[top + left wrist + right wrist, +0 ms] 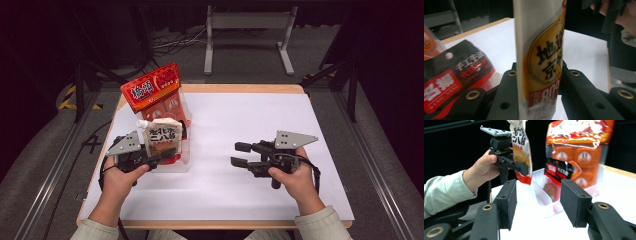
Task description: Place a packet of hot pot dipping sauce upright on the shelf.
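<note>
A white spouted pouch (161,134) with a yellow and red label stands upright over the clear plastic bin (184,161) at the table's left. My left gripper (167,150) is shut on its lower part; in the left gripper view the two jaws press on both sides of the pouch (541,57). Behind it a tall orange-red package (156,91) stands in the bin. A black-and-red packet (454,77) lies beside the pouch in the bin. Right of centre, my right gripper (238,153) is open just above the white table, with nothing between its pads (510,202).
The white-covered table (260,115) has a wooden edge at the far side. A metal stand (248,35) and cables sit on the floor beyond it. The right gripper view faces the bin (544,192), the orange package (576,145) and the held pouch (520,147).
</note>
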`<move>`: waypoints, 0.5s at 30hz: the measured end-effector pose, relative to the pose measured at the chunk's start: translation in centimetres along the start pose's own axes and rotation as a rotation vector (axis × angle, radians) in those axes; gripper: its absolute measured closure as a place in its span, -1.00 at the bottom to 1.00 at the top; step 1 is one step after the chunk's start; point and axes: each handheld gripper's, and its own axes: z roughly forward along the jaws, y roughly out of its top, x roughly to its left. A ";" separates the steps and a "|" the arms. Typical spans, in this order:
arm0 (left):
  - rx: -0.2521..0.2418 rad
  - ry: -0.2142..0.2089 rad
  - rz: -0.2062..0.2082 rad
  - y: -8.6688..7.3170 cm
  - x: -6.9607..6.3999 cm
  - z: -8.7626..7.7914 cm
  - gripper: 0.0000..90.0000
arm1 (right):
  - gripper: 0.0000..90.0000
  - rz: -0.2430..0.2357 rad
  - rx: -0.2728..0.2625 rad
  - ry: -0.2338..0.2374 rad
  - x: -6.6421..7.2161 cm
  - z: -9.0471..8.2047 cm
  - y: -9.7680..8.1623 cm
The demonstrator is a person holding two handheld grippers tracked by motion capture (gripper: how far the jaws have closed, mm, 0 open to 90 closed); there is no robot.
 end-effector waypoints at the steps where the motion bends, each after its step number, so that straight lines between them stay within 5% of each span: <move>1: 0.000 0.004 -0.006 -0.1 0.2 0.1 0.69 | 0.06 0.007 -0.003 -0.005 -0.1 -0.4 -0.3; 5: 0.041 0.066 0.019 -0.7 1.1 0.5 0.69 | 0.06 0.022 -0.004 -0.020 -0.2 -1.5 -1.3; 15: 0.073 0.067 0.011 -1.4 1.8 1.0 0.68 | 0.07 0.030 -0.025 -0.011 -0.1 -1.8 -1.5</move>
